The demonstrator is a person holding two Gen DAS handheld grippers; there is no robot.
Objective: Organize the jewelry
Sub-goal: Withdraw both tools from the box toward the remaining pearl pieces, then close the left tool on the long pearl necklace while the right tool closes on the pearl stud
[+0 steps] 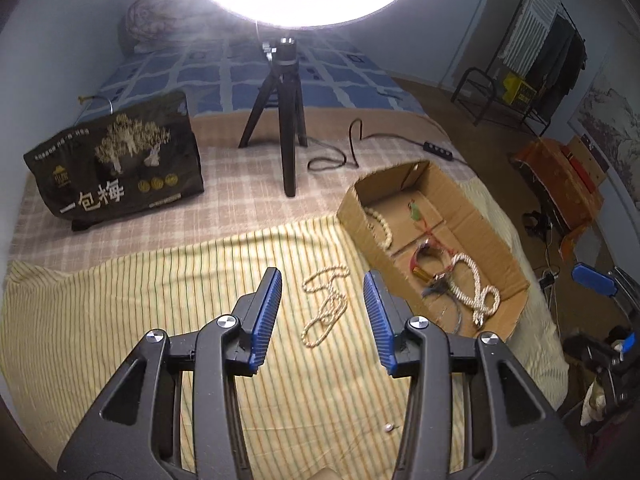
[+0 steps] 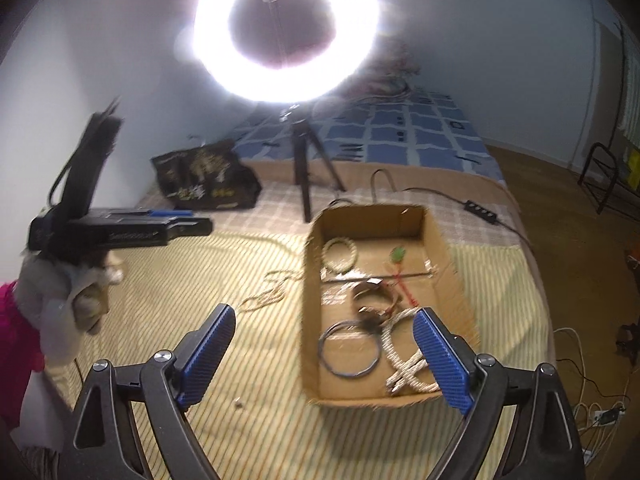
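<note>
Left gripper [image 1: 322,280] is held low over the striped cloth [image 1: 120,312], fingers spread wide, nothing between them — lined up on the loose pearl necklace [image 1: 325,306], which lies in a tangled loop just beyond the tips. This is judged to be an approach for a pick.

Right gripper [image 2: 324,334] is also spread and empty, held above the near end of the cardboard box [image 2: 310,320] (probably just parked out of the way).

The box sits just right of the necklace, open-topped. Already gathered inside: a bead bracelet [image 2: 339,255] at the far end, a small green pendant [image 2: 398,255], a thin wire hoop [image 2: 349,349], a thick twisted rope piece [image 2: 404,364] and a bangle-like item too blurred to name.

Surroundings — a ring light [image 2: 286,28] on a black tripod [image 1: 286,128] at the far side, a dark snack bag [image 1: 116,164] far left, a cable with switch [image 1: 440,147] behind the box. One tiny bead-like item [image 1: 388,427] lies near on the cloth.

The box's left wall stands between necklace and interior; the chain is likely to droop and snag on it if carried low.
</note>
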